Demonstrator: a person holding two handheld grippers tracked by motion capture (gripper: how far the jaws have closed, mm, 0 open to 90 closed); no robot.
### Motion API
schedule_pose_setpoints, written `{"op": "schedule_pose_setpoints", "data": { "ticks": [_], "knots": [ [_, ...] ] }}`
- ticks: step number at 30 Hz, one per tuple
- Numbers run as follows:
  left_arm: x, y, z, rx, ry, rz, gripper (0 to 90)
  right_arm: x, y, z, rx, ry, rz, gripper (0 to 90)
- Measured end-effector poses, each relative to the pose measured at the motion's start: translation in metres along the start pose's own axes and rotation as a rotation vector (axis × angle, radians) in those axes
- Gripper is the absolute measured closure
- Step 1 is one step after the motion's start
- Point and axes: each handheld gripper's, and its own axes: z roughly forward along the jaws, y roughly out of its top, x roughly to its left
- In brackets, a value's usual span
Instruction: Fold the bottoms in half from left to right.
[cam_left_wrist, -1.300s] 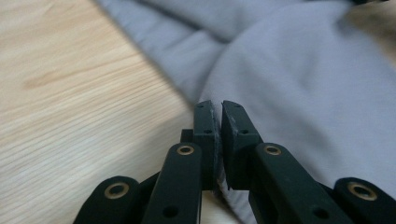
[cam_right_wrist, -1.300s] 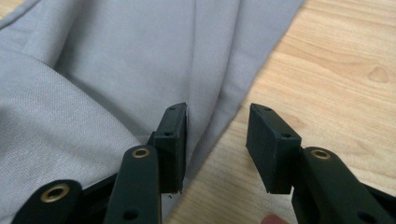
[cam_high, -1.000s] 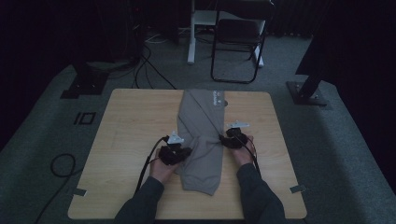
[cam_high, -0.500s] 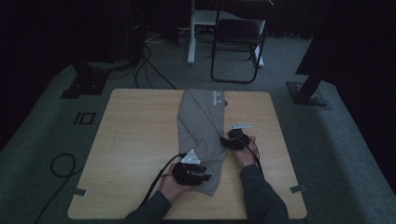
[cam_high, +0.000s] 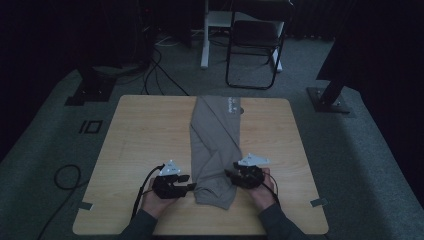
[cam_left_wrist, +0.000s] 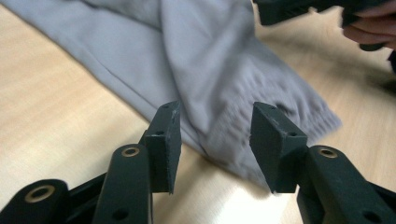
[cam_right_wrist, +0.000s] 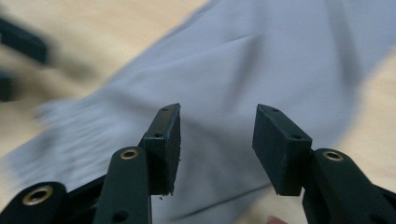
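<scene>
A grey garment (cam_high: 215, 145), folded into a long strip, lies down the middle of the wooden table (cam_high: 145, 135). Its ribbed hem (cam_left_wrist: 243, 126) is at the near end. My left gripper (cam_high: 191, 188) sits at the hem's left edge, and its jaws have just been opening. In the left gripper view the left gripper (cam_left_wrist: 215, 140) stands open just short of the hem, with nothing held. My right gripper (cam_high: 229, 175) is at the strip's right edge, a little farther up. In its own view the right gripper (cam_right_wrist: 217, 144) has eased open over the cloth (cam_right_wrist: 261, 60), pressing on nothing.
A label (cam_high: 232, 105) shows at the garment's far end. Beyond the table stand a black chair (cam_high: 255, 35) and a white desk leg (cam_high: 205, 35). Stand bases (cam_high: 90, 92) (cam_high: 327, 100) flank the far corners. Cables (cam_high: 65, 175) lie on the carpet at the left.
The left gripper came toward the near edge, crossed onto the hem, then drew back left off the cloth with jaws opened. The right gripper moved nearer along the strip's right edge.
</scene>
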Motion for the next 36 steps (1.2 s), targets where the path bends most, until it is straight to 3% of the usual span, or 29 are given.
{"op": "schedule_pose_setpoints", "data": {
  "ticks": [3,7,9,11,13,16,22,29,36],
  "knots": [
    [-0.007,-0.005,0.006,0.039,0.016,0.035,50.2,0.019,-0.01,-0.004,0.01,0.083,-0.019,51.6],
    [-0.011,-0.006,0.017,0.07,0.026,0.057,50.2,0.035,-0.021,-0.001,0.048,0.143,-0.063,48.8],
    [-0.013,-0.006,0.021,0.083,0.051,0.08,51.0,0.039,-0.024,0.004,0.063,0.159,-0.09,48.1],
    [-0.014,-0.005,0.024,0.093,0.069,0.094,57.3,0.042,-0.025,0.009,0.093,0.156,-0.119,49.4],
    [-0.015,-0.005,0.026,0.093,0.075,0.104,64.3,0.043,-0.027,0.013,0.122,0.13,-0.145,57.1],
    [-0.019,-0.004,0.025,0.089,0.087,0.124,71.3,0.043,-0.026,0.009,0.121,0.146,-0.153,69.7],
    [-0.031,-0.004,0.011,0.073,0.054,0.162,72.9,0.043,-0.026,-0.01,0.102,0.188,-0.169,71.9],
    [-0.053,-0.01,0.006,0.114,0.03,0.233,72.9,0.048,-0.036,-0.032,0.112,0.232,-0.208,72.4],
    [-0.061,-0.016,0.004,0.141,0.005,0.244,71.2,0.051,-0.045,-0.039,0.149,0.272,-0.234,72.4]
  ]
}}
